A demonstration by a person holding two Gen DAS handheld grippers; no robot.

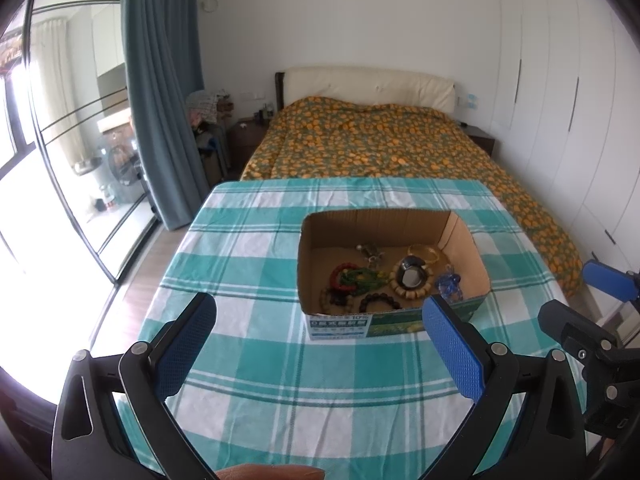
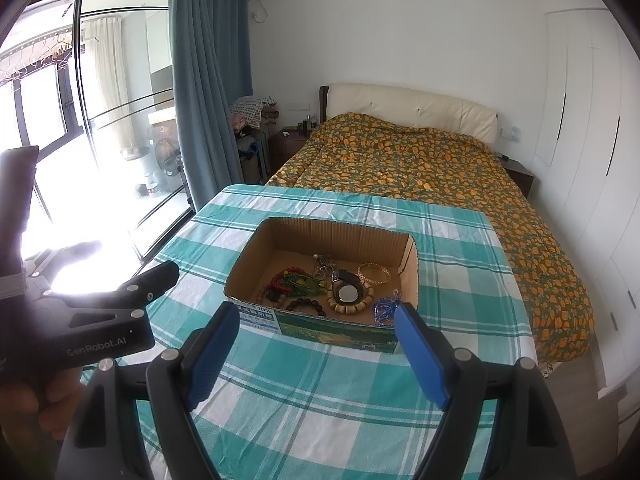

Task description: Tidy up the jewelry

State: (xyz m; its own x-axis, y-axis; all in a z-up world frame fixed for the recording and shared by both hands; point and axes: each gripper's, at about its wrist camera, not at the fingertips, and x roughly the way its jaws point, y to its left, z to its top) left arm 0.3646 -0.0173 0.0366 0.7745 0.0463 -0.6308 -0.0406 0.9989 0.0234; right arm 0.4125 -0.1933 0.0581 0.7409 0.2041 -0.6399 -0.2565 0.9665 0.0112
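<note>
Nearest, two hand-held grippers, the left gripper [image 1: 320, 330] and right gripper [image 2: 320, 334], each with black frames and blue knurled pads, stand with jaws wide apart and empty above a teal-and-white checked tablecloth [image 1: 256, 396]. One open rectangular cardboard box [image 1: 394, 322] sits on the cloth just ahead of both, holding the jewelry: a red bead bracelet [image 1: 340, 278], a dark bead bracelet [image 1: 379, 302], a tan wooden-bead bracelet [image 1: 412, 290], a gold bangle [image 1: 425, 253], and a blue bead piece [image 1: 448, 285]. Beyond the table lie one bed [image 1: 380, 144] under an orange-patterned quilt, a blue curtain [image 1: 160, 80], and white wardrobe doors [image 1: 560, 80].
</note>
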